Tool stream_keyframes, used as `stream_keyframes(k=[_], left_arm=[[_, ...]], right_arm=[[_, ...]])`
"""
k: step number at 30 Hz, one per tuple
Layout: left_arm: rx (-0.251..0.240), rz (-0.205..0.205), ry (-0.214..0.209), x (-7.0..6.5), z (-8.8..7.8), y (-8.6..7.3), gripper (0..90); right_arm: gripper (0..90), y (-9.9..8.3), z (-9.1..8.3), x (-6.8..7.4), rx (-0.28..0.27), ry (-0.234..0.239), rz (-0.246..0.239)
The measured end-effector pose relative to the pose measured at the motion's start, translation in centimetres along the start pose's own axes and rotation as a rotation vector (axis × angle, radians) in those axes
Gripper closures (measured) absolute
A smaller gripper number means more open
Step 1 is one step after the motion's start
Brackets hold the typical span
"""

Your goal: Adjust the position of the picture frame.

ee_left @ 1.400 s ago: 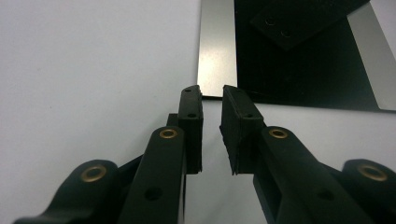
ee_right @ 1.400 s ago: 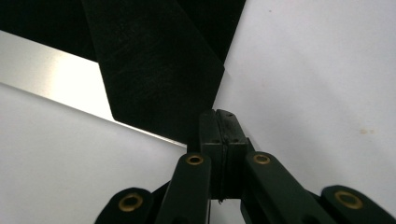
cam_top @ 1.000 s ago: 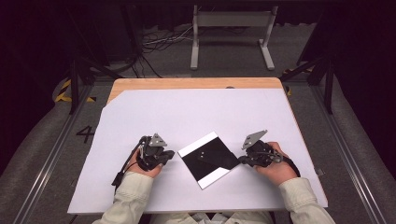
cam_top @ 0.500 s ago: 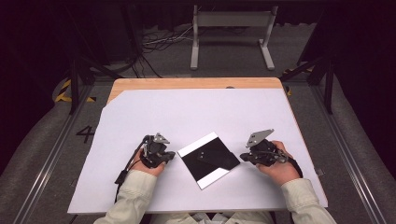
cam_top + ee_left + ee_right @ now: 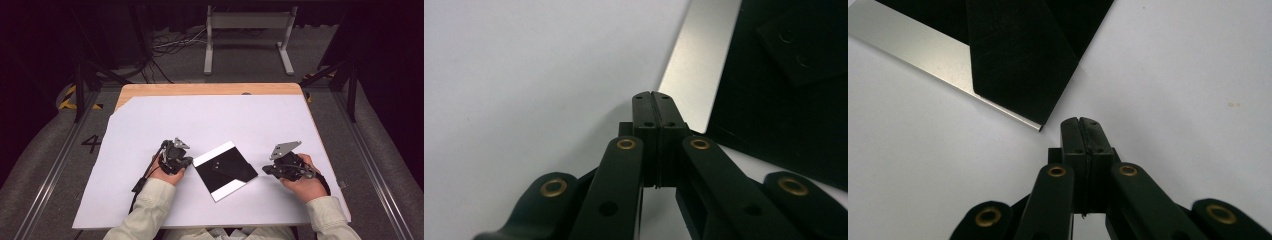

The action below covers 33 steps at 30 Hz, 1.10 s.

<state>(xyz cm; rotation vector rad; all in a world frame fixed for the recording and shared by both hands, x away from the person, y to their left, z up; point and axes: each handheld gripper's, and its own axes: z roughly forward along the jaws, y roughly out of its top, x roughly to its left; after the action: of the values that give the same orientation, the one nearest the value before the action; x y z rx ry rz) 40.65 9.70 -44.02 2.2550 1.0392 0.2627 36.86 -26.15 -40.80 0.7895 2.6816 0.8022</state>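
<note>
Premises: a laboratory or recording studio. Evidence: a wooden desk (image 5: 150, 90) covered by a white sheet (image 5: 210, 125), set within a metal frame (image 5: 79, 90); grey carpet floor (image 5: 40, 150) bearing a marked numeral "4" (image 5: 91, 144) and yellow-black hazard tape (image 5: 67, 97); loose cables (image 5: 165, 47); a grey metal stand (image 5: 247, 30); dark surroundings.

The person wears pale cream long sleeves (image 5: 150, 200). The left gripper (image 5: 176, 156) and the right gripper (image 5: 286, 165) are black; each carries a grey three-cornered plate (image 5: 285, 149) on top. A black cable (image 5: 142, 176) trails from the left one. Brass-ringed pivots (image 5: 626, 144) stud the black jaw links, and small screw holes dot the pads.
</note>
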Motion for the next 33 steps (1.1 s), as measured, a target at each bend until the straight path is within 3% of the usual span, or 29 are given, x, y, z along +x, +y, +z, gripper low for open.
stream_keyframes(k=[4, 6, 9, 11, 18, 25, 33], left_arm=[[-0.011, 0.036, 0.045, -0.3, 0.9, 1.0, 90.0], [-0.017, 0.037, 0.041, -0.3, 1.0, 1.0, 90.0], [-0.041, -0.001, 0.002, 0.2, 1.3, 1.2, 90.0], [-0.063, -0.012, -0.023, 0.3, 1.7, 1.3, 90.0], [-0.078, -0.002, -0.030, -0.3, 1.6, 1.8, 90.0], [-0.110, 0.004, -0.003, 0.5, -0.7, 1.3, 90.0], [-0.150, -0.026, 0.002, 1.2, -2.9, 0.0, 90.0]], right_arm=[[90.0, -0.3, -0.8, 0.2, -0.013, -0.013, 0.005], [90.0, -0.4, -1.1, 0.3, -0.020, -0.013, 0.008], [90.0, -0.5, -1.6, 0.7, -0.033, -0.015, 0.009], [90.0, 0.0, -1.7, 1.7, -0.042, 0.004, -0.027], [90.0, 1.6, -0.9, 4.3, -0.041, 0.050, -0.136], [90.0, 3.3, 1.4, 6.8, -0.030, 0.132, -0.245], [90.0, 5.1, 3.9, 9.6, -0.007, 0.212, -0.358]])
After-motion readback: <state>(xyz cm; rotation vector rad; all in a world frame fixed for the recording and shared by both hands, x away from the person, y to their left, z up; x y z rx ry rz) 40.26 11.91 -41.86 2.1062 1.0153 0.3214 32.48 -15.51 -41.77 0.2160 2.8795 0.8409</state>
